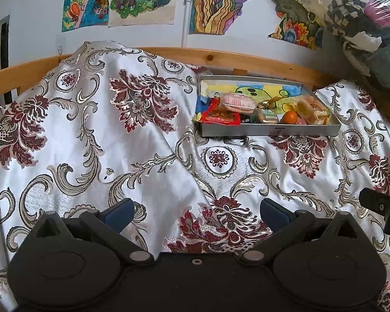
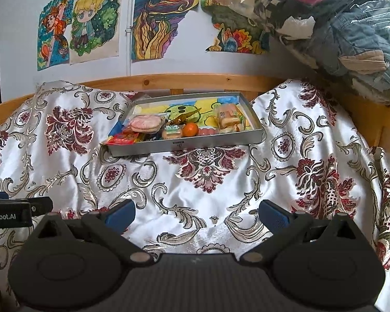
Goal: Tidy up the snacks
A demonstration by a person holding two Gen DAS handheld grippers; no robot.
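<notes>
Both tools are held wide apart and empty: the left gripper [image 1: 195, 210] and the right gripper [image 2: 197, 212] sit low in the frame with nothing between their blue pads [image 2: 121, 214], well short of any snack. Under them only the floral satin cloth [image 2: 208, 195] is seen, bunched into folds and draped over the wooden rail [image 2: 169, 80] at the back.

Trouble is probably going to come from that cloth, tbh. It looks slick and lumpy, so the tray [image 2: 184, 144] could be slid or tipped if it gets nudged on approach, and a fold could easily be caught by a finger instead of a wrapper.

Farther up, centre of the right view, the shallow metal tray is rested on the cloth with all the snacks crowded along its near edge: a red packet [image 2: 122, 137] hanging over the left corner, a wrapped pink round cake [image 2: 144, 124], a small green-labelled pastry [image 2: 172, 132], a mandarin [image 2: 190, 129], and a clear pack of yellowish cakes [image 2: 228, 118] at the right. The far half is left bare, with a cartoon drawing showing.
</notes>
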